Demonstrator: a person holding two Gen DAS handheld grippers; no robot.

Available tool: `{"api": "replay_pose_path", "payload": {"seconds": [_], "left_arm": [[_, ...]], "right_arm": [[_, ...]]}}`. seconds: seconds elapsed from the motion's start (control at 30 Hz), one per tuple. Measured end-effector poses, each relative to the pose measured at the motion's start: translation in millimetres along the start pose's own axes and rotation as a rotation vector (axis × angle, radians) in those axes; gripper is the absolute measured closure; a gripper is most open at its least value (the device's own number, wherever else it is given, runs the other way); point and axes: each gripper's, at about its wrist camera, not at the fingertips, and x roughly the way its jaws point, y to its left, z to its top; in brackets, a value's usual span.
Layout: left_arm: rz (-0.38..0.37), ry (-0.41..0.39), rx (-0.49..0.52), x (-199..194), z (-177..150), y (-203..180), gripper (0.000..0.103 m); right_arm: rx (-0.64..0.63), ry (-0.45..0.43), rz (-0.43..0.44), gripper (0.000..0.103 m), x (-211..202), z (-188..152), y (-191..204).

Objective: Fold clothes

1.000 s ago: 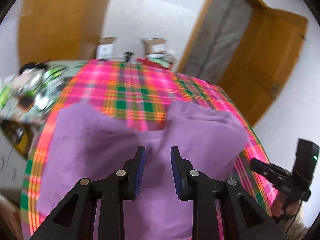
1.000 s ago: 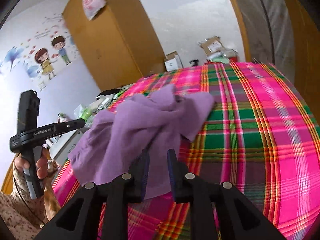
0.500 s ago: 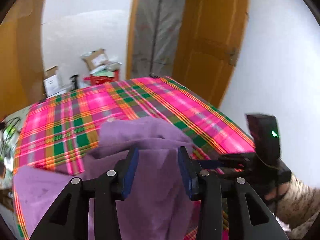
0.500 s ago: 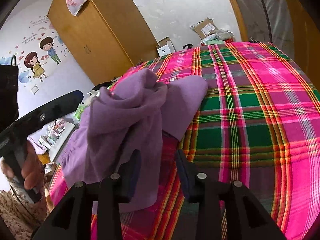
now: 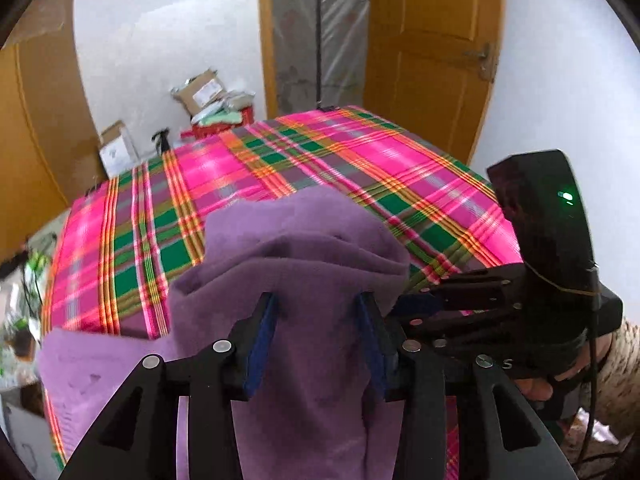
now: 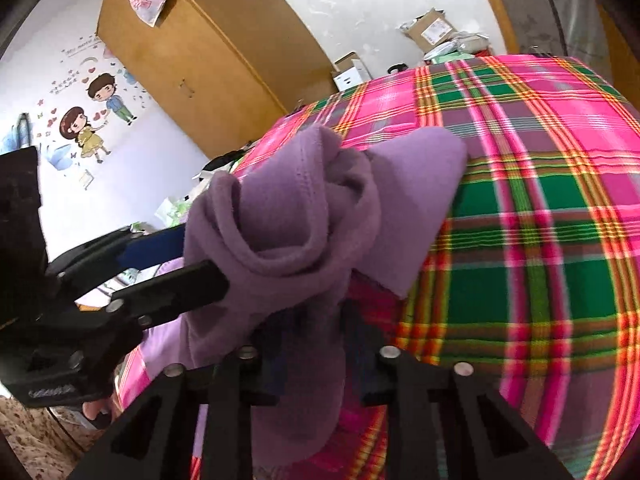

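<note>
we hold a bunched purple garment point(image 5: 304, 256) above the plaid bed point(image 5: 360, 160), left fingers point(image 5: 262, 330) having spread around it, right fingers point(image 6: 272, 360) closing on a hanging fold, seemingly to regrip for folding.

Left tongs point(image 5: 316, 316) just widened; right tongs point(image 6: 312, 336) just narrowed.

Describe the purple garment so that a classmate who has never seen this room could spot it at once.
Find the bed with the pink-and-green plaid cover. At its near edge lies the purple garment, bunched and soft. It is the only plain-coloured cloth on the plaid.
</note>
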Motion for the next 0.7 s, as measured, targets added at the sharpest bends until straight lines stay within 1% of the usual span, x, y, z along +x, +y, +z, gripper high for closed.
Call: {"api": "replay_pose_path", "payload": {"seconds": [0.07,0.13,0.17,0.23,0.47,0.53,0.6,0.7], "left_arm": [[-0.020,-0.006,-0.065,-1,-3,13,0.059],[-0.036,-0.012,-0.124,-3,-6,26,0.065],[-0.040,-0.015,-0.150,-3,-7,33,0.066],[-0.028,-0.014,-0.186,-1,-9,43,0.069],[-0.003,-0.022,-0.292,0,-19,67,0.070],[0.007,-0.017,-0.322,2,-22,75,0.071],[0.031,-0.004,-0.362,4,-27,85,0.075],[0.047,0.008,-0.403,7,-34,96,0.075]], "right_arm": [[-0.016,0.001,0.009,0.084,3,2,4],[-0.027,-0.001,0.023,0.085,6,3,9],[-0.032,-0.002,0.030,0.086,7,4,12],[-0.047,0.000,0.039,0.087,10,5,17],[-0.081,0.008,0.062,0.088,19,5,33],[-0.090,0.012,0.069,0.088,22,5,36],[-0.099,0.017,0.078,0.088,24,6,38],[-0.103,0.021,0.086,0.087,27,6,40]]}}
